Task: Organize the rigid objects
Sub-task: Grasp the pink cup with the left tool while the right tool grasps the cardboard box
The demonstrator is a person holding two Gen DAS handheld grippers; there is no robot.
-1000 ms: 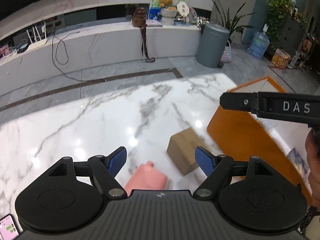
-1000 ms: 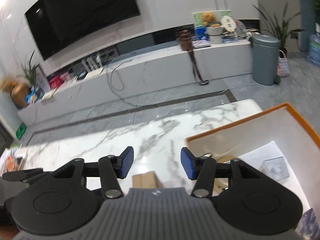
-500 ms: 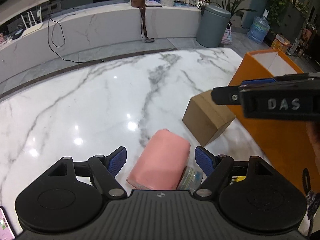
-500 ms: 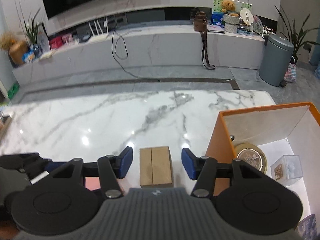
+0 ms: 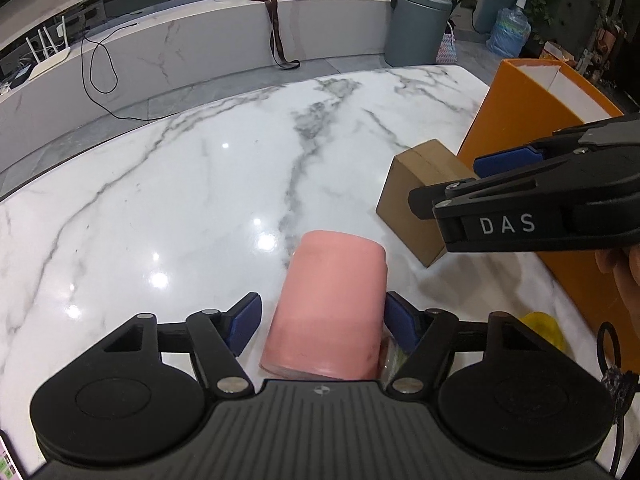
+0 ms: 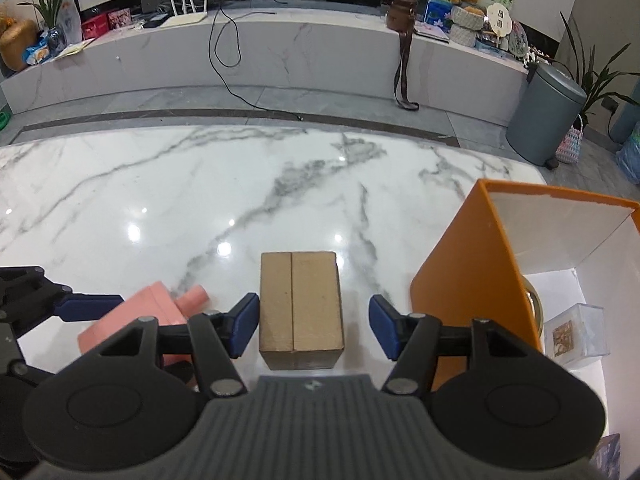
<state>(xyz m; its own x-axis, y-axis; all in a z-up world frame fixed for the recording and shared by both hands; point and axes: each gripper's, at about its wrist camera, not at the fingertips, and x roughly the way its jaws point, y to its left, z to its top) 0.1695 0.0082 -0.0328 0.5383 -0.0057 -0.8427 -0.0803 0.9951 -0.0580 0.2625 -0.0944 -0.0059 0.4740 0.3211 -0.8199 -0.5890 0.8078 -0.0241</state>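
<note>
A pink bottle (image 5: 332, 304) lies on the marble table, neck pointing away (image 6: 192, 296). My left gripper (image 5: 322, 320) straddles its body with jaws closing; the right pad is at its side, and a small gap shows at the left pad. A brown cardboard box (image 6: 300, 304) stands beside the orange bin (image 6: 460, 264). Around the box is my right gripper (image 6: 314, 326), jaws opening, with gaps on both sides. From the left wrist view the right gripper (image 5: 460, 180) hangs over the cardboard box (image 5: 416, 200). The left gripper (image 6: 60, 292) shows at the left edge.
The orange bin (image 5: 516, 120) holds a round tin (image 6: 534, 304) and a clear plastic box (image 6: 576, 336). A yellow item (image 5: 542, 326) lies by the bin's near wall. A person's hand (image 5: 620, 264) grips the right tool. A phone (image 5: 8, 464) is at the lower left.
Both grippers sank toward the table and tipped downward. The left jaws narrowed around the pink bottle. The right jaws widened and now have the cardboard box between them.
</note>
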